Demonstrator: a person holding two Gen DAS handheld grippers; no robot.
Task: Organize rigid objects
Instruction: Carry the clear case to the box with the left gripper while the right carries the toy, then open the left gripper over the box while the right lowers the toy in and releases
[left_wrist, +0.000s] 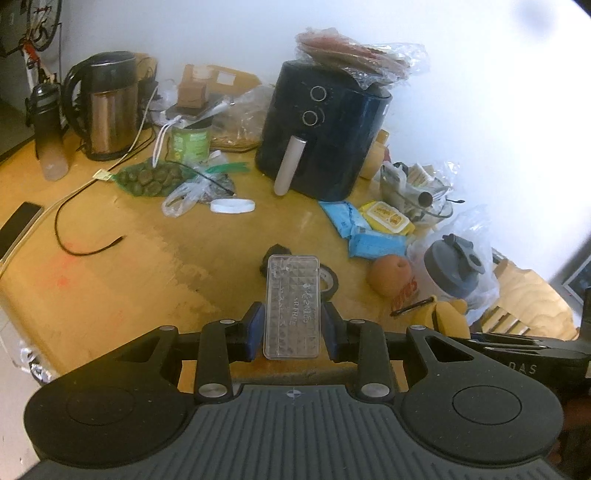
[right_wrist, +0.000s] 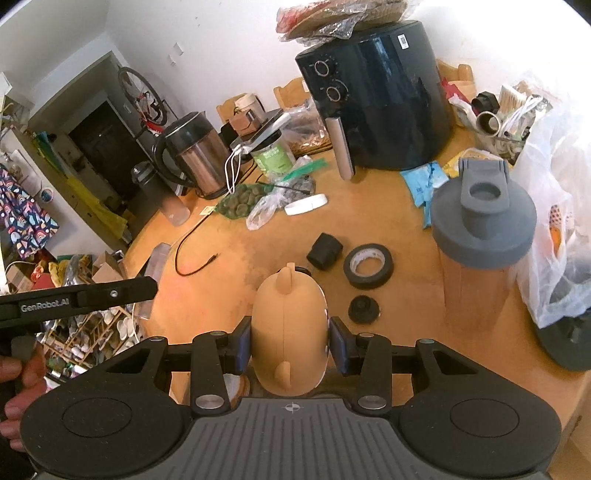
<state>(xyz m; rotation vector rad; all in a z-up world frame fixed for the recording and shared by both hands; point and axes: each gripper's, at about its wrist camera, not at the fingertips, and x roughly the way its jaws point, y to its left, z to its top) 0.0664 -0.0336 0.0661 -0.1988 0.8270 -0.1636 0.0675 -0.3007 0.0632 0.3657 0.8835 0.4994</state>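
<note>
My left gripper (left_wrist: 291, 328) is shut on a clear flat plastic case (left_wrist: 291, 306) with a studded pattern and holds it above the wooden table (left_wrist: 147, 258). The same case (right_wrist: 157, 273) shows at the left of the right wrist view. My right gripper (right_wrist: 290, 341) is shut on a tan rounded toy figure (right_wrist: 290, 328) with small nubs, held over the table; it also shows in the left wrist view (left_wrist: 389, 275). On the table ahead lie a black tape roll (right_wrist: 368, 266), a small black box (right_wrist: 325, 251) and a small black cap (right_wrist: 364, 309).
A black air fryer (right_wrist: 376, 96) stands at the back with bagged plates on top. A steel kettle (right_wrist: 195, 155), a green jar (right_wrist: 271, 157), bags, a white lid (right_wrist: 306, 204) and a black cable (right_wrist: 192, 258) lie left. A grey-lidded shaker bottle (right_wrist: 480, 236) stands right.
</note>
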